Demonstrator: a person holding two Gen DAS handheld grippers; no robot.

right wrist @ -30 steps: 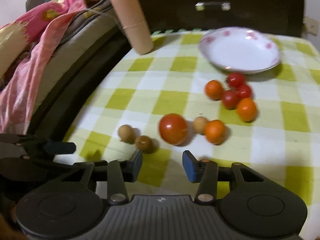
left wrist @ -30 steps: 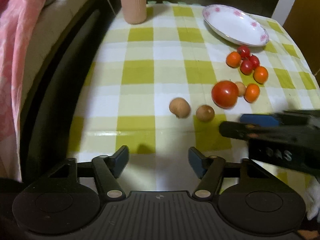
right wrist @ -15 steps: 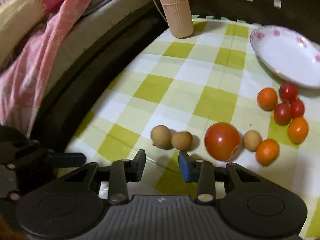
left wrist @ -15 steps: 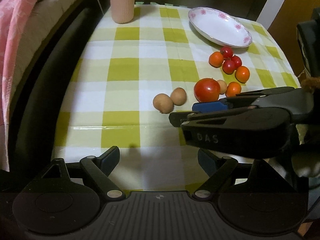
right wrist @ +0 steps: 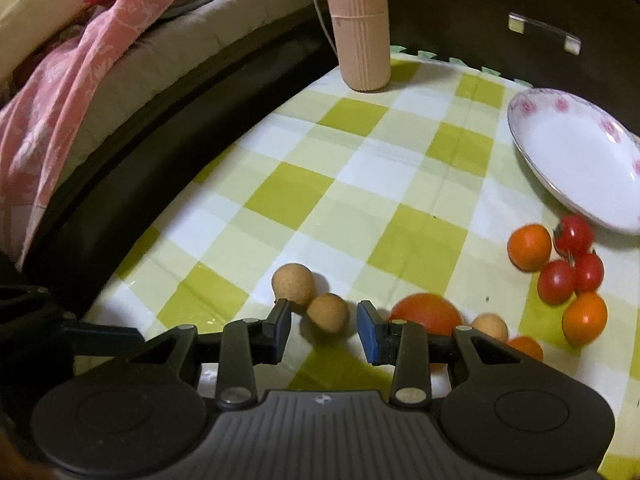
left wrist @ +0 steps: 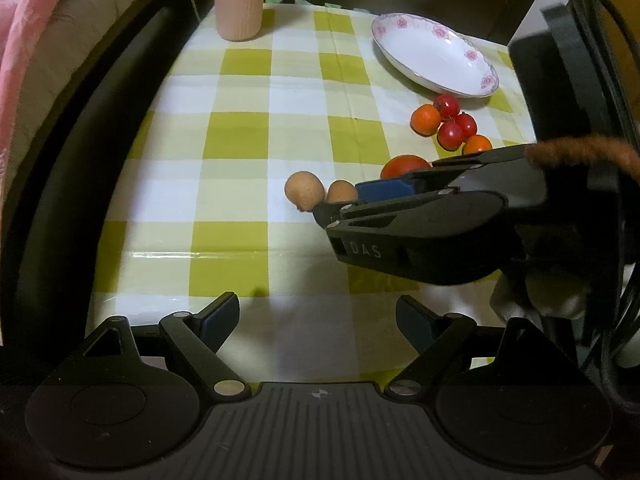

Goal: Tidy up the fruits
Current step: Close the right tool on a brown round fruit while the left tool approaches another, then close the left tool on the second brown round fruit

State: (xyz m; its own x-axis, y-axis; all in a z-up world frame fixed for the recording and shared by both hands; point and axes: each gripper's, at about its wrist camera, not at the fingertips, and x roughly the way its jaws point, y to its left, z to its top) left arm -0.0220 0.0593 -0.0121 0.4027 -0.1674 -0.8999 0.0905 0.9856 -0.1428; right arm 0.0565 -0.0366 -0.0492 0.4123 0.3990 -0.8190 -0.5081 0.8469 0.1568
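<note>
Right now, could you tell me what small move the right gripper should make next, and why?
Probably ease the right gripper slightly forward and down, then close. The nearer brown fruit sits between its fingers, but the pads look clear of it, and the plate is empty.

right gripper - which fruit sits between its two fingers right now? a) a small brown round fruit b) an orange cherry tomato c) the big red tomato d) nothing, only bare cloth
a: in the right wrist view the right gripper has the nearer small brown fruit in the gap between its blue pads, not yet pressed; the big red tomato lies just outside the right finger.
</note>
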